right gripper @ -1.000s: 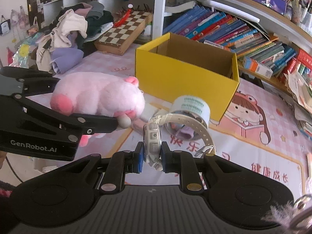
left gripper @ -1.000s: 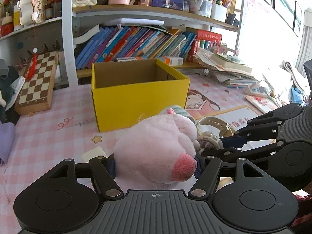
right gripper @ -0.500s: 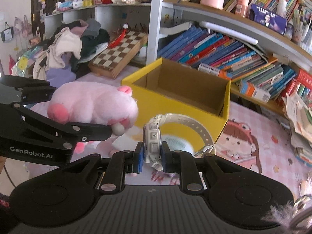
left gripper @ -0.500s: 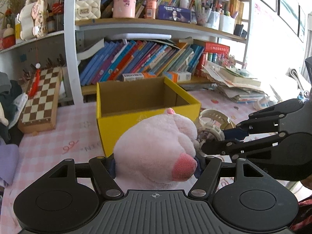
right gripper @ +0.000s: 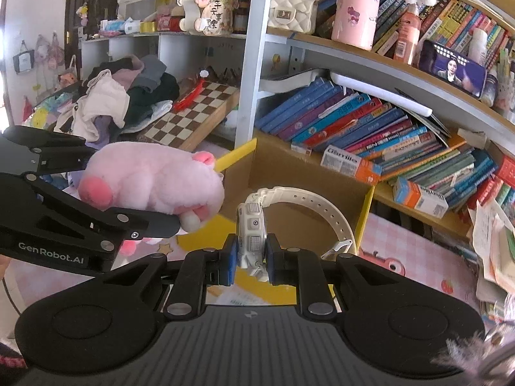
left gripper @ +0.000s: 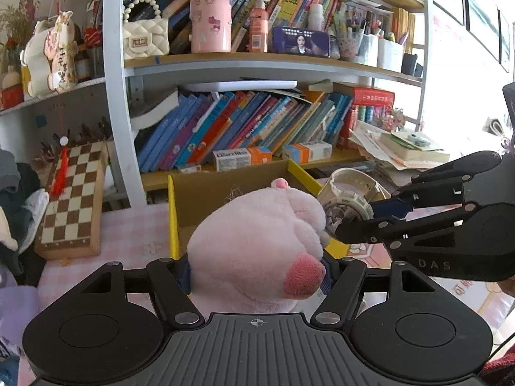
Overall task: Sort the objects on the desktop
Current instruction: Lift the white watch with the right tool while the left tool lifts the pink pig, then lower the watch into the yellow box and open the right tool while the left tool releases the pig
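Observation:
My left gripper [left gripper: 256,273] is shut on a pink plush pig [left gripper: 257,247], held in the air just before the open yellow cardboard box [left gripper: 172,212]. The pig also shows in the right wrist view [right gripper: 151,180]. My right gripper [right gripper: 249,259] is shut on the case of a white wristwatch [right gripper: 252,225], its strap looping forward over the near edge of the box [right gripper: 367,206]. The watch also shows in the left wrist view [left gripper: 346,199], right of the pig. Both grippers are side by side, close together.
A bookshelf with leaning books [left gripper: 244,128] stands behind the box. A folded chessboard [left gripper: 70,199] leans at the left. A heap of clothes [right gripper: 125,96] lies far left. Stacked papers [left gripper: 402,151] sit at the right. The desk has a pink checked cover [right gripper: 418,257].
Both grippers have risen and moved forward toward the box with the pig and the watch still held. The box now sits lower and closer in both views.

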{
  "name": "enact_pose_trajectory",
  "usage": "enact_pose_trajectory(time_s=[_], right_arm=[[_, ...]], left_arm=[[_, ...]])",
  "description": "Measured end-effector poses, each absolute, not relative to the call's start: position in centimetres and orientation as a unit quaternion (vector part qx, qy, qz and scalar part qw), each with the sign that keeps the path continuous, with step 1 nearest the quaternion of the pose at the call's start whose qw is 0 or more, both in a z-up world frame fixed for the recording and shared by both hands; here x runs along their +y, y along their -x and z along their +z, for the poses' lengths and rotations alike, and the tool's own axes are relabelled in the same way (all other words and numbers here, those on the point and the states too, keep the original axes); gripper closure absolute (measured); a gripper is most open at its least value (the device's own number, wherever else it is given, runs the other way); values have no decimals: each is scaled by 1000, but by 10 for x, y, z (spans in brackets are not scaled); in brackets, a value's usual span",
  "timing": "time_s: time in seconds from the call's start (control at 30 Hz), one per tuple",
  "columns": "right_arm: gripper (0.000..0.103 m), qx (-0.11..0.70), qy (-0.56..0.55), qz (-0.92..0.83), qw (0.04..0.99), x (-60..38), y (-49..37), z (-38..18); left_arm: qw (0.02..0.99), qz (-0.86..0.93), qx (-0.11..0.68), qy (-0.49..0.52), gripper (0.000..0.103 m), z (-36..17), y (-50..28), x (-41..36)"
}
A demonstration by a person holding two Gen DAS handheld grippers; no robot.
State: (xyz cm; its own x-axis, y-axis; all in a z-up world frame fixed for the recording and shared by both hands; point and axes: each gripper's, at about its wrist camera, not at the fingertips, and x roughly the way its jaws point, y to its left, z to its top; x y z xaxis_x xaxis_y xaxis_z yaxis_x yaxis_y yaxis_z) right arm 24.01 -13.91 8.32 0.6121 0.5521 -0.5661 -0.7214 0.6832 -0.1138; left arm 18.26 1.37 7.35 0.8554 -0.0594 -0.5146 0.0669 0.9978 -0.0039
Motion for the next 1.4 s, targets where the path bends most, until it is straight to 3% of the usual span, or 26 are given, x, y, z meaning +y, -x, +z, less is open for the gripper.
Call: enact_pose_trajectory(time_s=[0.47, 0.87, 1.4], right_arm=[[86, 224, 180, 396, 872, -122, -299, 98], [86, 271, 181, 410, 852, -105, -358, 69], [86, 342, 289, 446, 775, -62, -427, 11]], left_arm=[[966, -3, 256, -27, 34, 88, -228, 23], [954, -2, 296, -57, 33, 68, -278, 22], [914, -9, 393, -97, 33, 22, -349, 28]])
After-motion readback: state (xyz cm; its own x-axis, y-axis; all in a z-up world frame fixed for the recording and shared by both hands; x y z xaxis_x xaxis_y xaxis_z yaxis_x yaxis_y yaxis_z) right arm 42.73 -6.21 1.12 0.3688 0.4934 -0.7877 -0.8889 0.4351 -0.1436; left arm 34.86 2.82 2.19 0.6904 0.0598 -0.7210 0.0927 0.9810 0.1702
